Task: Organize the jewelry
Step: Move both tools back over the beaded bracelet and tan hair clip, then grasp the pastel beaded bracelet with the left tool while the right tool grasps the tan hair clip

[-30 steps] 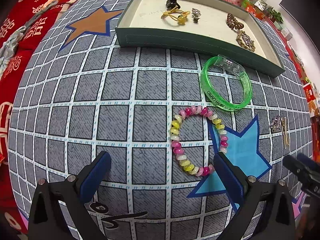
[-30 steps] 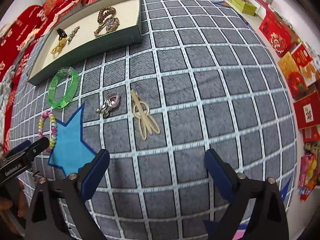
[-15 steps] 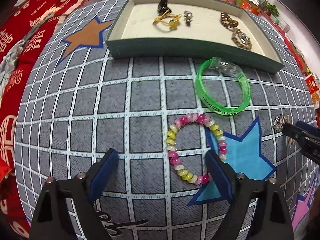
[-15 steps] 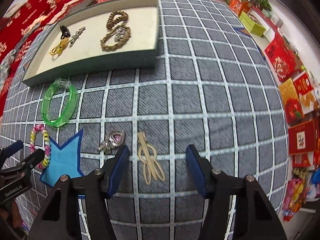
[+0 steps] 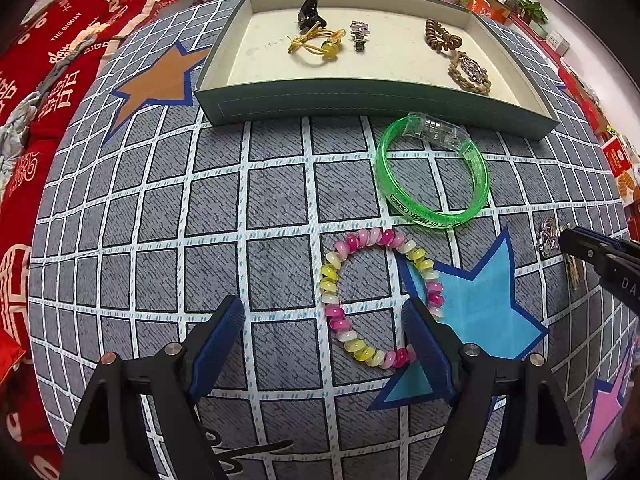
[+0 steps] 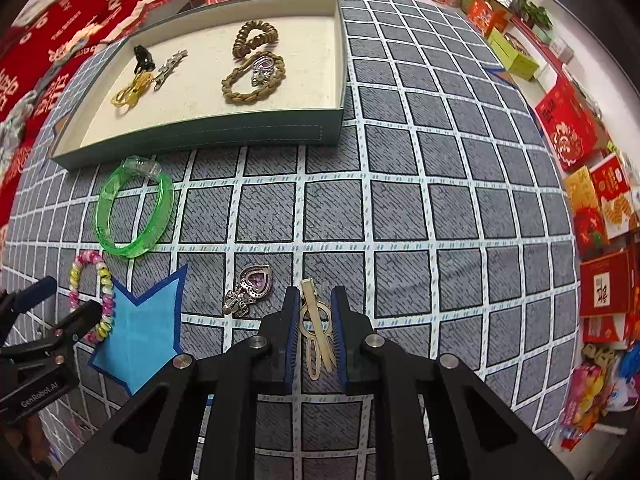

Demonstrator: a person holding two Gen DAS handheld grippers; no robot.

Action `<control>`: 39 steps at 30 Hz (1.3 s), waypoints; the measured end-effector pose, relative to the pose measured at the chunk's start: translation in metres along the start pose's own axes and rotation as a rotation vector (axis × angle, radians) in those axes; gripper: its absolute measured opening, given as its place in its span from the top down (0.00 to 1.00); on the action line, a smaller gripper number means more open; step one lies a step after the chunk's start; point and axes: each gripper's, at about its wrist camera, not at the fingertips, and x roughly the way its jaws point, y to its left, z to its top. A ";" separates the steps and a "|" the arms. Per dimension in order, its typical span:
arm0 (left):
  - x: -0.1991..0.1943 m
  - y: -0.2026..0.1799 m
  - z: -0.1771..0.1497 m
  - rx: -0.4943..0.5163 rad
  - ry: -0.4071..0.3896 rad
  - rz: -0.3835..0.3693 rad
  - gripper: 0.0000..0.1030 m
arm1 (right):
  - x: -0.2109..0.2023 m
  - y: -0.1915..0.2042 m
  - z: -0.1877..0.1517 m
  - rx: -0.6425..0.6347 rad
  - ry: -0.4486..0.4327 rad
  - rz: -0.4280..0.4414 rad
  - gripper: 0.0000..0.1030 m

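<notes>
Grid cloth (image 6: pixel 400 208), right hand-held gripper (image 6: pixel 316 320) now closed on hair clip (image 6: pixel 316 320)

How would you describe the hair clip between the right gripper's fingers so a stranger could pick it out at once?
Start at the green tray on the checked cloth, then come toward the camera to the right gripper. Between its blue pads lies the gold hair clip. Unlike the heart-shaped purple pendant beside it, it is long, flat and plain metal.
</notes>
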 end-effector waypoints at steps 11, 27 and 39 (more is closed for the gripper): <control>-0.016 0.008 0.001 0.015 -0.021 -0.084 0.79 | -0.008 -0.042 -0.023 0.122 0.011 0.084 0.95; -0.044 0.040 -0.019 -0.007 -0.031 -0.147 0.79 | -0.023 -0.060 -0.047 0.191 0.003 0.163 0.95; -0.045 0.040 -0.025 -0.009 -0.020 -0.153 0.79 | -0.008 -0.052 -0.041 0.141 0.007 0.092 0.58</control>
